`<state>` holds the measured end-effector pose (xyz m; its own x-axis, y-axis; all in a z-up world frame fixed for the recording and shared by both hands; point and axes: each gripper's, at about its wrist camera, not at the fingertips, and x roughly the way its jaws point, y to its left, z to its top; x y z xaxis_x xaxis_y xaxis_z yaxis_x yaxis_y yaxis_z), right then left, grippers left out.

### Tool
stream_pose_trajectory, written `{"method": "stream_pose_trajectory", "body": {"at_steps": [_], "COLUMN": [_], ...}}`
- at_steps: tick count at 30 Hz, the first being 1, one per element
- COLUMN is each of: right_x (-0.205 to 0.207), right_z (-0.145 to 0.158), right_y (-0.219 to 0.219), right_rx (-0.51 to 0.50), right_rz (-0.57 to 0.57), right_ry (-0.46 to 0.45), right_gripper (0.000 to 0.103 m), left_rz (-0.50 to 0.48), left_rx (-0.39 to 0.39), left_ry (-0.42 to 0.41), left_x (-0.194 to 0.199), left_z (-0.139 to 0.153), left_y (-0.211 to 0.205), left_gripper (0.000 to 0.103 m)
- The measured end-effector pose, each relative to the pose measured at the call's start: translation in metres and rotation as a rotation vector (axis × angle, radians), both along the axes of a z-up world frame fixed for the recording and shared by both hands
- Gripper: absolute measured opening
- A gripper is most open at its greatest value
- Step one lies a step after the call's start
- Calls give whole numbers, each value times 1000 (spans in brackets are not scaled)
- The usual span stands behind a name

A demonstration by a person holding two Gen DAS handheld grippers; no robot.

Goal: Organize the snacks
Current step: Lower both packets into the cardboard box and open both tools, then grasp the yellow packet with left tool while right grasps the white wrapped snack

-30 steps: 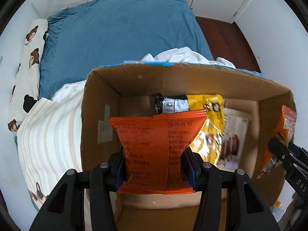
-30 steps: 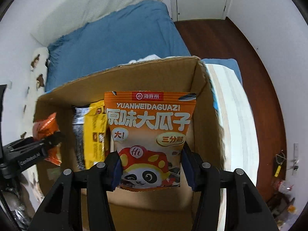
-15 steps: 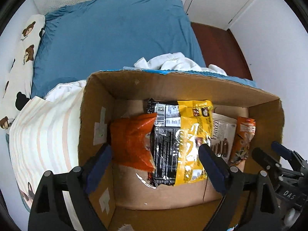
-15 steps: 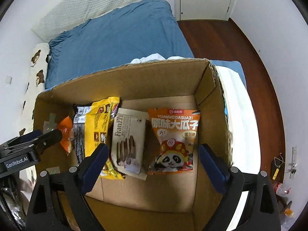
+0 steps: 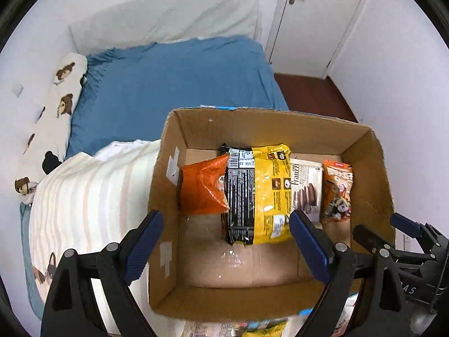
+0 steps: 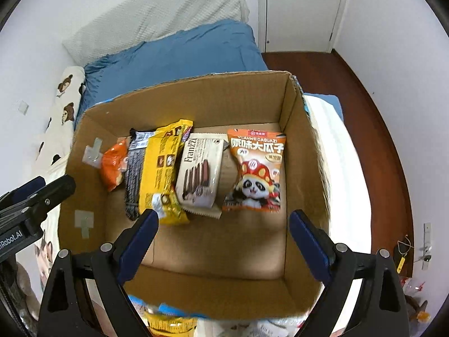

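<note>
An open cardboard box (image 5: 280, 120) (image 6: 196, 92) stands on a bed. Inside, in a row, lie an orange packet (image 5: 202, 188) (image 6: 112, 165), a black and yellow bag (image 5: 258, 193) (image 6: 157, 171), a white Franzzi biscuit pack (image 5: 306, 188) (image 6: 200, 171) and an orange panda seed packet (image 5: 336, 191) (image 6: 256, 171). My left gripper (image 5: 224, 238) is open and empty above the box's near left side. My right gripper (image 6: 223, 237) is open and empty above its near right side; it also shows in the left wrist view (image 5: 376, 233).
A blue bedsheet (image 5: 168, 84) lies beyond the box, with a bear-print pillow (image 5: 56, 98) at left and a striped blanket (image 5: 84, 196) beside the box. More snack packets (image 6: 168, 323) lie in front of the box. Dark wood floor (image 6: 364, 112) and a door are right.
Both grippers opened and dropped their packets into the box: orange packet at left, panda packet at right. Both grippers then rose and pulled back.
</note>
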<state>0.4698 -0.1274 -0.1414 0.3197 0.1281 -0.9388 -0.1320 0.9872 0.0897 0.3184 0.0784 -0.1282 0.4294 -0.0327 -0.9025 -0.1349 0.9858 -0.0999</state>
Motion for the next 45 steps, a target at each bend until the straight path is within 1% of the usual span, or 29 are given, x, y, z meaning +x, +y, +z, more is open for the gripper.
{"method": "stream_pose_trajectory", "body": {"at_steps": [7, 11, 16, 22, 24, 28, 30, 32, 36, 39, 43, 45], "right_x": [-56, -84, -122, -156, -164, -182, -187, -194, -201, -203, -202, -197], "right_z": [31, 47, 65, 83, 87, 91, 91, 85, 61, 31, -18, -42], "right_y": [0, 2, 0, -3, -4, -7, -9, -14, -30, -49, -75, -85], "right_rx": [6, -15, -14, 3, 20, 51, 67, 90, 121, 117, 88, 102], "right_rz": [23, 40, 48, 55, 56, 55, 54, 41, 0, -47, -116, -151], "right_ry": [-89, -157, -216, -258, -257, -255, -247, -222, -148, -70, 40, 103], "right_gripper": [96, 96, 96, 96, 96, 96, 96, 96, 96, 96, 96, 96], "left_rz": [5, 8, 4, -7, -7, 5, 13, 26, 37, 49, 60, 60], "left_rx": [-7, 39, 54, 56, 52, 20, 22, 14, 13, -4, -10, -19], "left_ry": [-89, -150, -189, -215, -224, -224, -220, -205, -121, -28, 97, 150], "left_x": [-50, -79, -113, -150, -159, -176, -183, -189, -197, -202, -205, -205], "left_z": [25, 37, 45, 52, 55, 58, 56, 49, 18, -18, -69, -89], "left_y": [-4, -8, -11, -17, -18, -15, -15, -13, -15, -17, -23, -29], "left_gripper": [92, 92, 92, 92, 92, 92, 92, 92, 92, 92, 92, 92]}}
